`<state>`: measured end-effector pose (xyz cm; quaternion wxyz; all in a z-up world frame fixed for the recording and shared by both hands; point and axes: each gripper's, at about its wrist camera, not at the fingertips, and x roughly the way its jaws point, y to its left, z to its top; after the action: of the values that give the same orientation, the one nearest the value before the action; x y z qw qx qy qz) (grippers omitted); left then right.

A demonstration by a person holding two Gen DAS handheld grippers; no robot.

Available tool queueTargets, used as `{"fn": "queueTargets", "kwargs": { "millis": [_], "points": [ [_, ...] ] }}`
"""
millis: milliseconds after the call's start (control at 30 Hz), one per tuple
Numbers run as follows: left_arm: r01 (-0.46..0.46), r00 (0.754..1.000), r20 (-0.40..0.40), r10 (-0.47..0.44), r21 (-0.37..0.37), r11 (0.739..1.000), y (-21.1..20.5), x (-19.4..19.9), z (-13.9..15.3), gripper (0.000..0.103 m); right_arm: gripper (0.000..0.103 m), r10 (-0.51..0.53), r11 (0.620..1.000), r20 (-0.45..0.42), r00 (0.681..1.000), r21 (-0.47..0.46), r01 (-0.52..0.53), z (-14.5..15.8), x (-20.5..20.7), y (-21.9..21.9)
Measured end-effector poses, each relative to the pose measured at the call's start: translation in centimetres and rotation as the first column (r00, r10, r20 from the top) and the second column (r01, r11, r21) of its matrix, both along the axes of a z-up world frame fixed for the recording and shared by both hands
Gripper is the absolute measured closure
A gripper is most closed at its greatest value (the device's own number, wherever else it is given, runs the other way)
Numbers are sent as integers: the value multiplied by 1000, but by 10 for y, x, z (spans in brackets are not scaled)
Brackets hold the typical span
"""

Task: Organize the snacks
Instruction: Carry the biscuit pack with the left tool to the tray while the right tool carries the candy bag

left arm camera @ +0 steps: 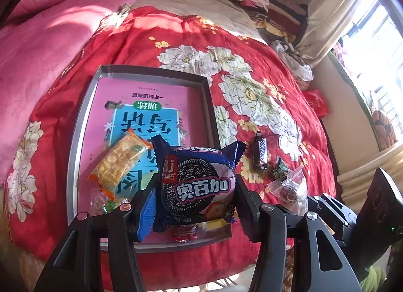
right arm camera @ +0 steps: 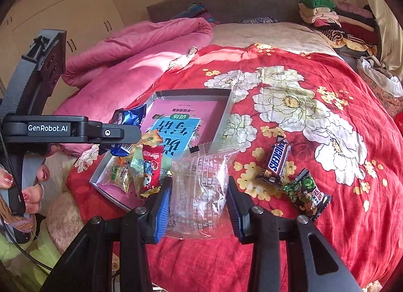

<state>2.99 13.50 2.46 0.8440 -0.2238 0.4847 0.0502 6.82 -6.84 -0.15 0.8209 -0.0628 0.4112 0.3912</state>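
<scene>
My left gripper [left arm camera: 195, 202] is shut on a blue sandwich-cookie pack [left arm camera: 199, 186] and holds it over the near end of the grey tray [left arm camera: 75, 140]. The tray holds a pink book, an orange cracker pack [left arm camera: 121, 161] and several small candies [left arm camera: 185, 232]. My right gripper [right arm camera: 199, 206] is shut on a clear plastic snack bag [right arm camera: 199, 191] just right of the tray [right arm camera: 225, 113]. A Snickers bar [right arm camera: 277, 161] and a green-black candy [right arm camera: 306, 195] lie on the red quilt to the right. The left gripper [right arm camera: 121, 138] also shows in the right wrist view.
The tray lies on a red floral quilt [right arm camera: 314, 120] on a bed. A pink duvet [left arm camera: 45, 39] is bunched at the left. Folded clothes [right arm camera: 335, 22] are stacked at the far right. A window [left arm camera: 372, 52] and its sill lie on the right.
</scene>
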Motion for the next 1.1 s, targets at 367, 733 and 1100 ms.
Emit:
{"fn": "queueTargets", "kwargs": {
  "millis": [367,733,1100],
  "points": [
    [-81,997,18,81,-2,997,33,-28,2,46,62,70,997,13,997,-21,-69,4,-15,25],
    [-157,988,-3,157,11,987,64,-56,-10,46,62,168,985,18,986,-51,-167,2,-32,58],
    [-191,981,-28,192,18,981,79,-70,-24,46,62,249,965,16,968,-84,-247,-4,-42,93]
  ]
}}
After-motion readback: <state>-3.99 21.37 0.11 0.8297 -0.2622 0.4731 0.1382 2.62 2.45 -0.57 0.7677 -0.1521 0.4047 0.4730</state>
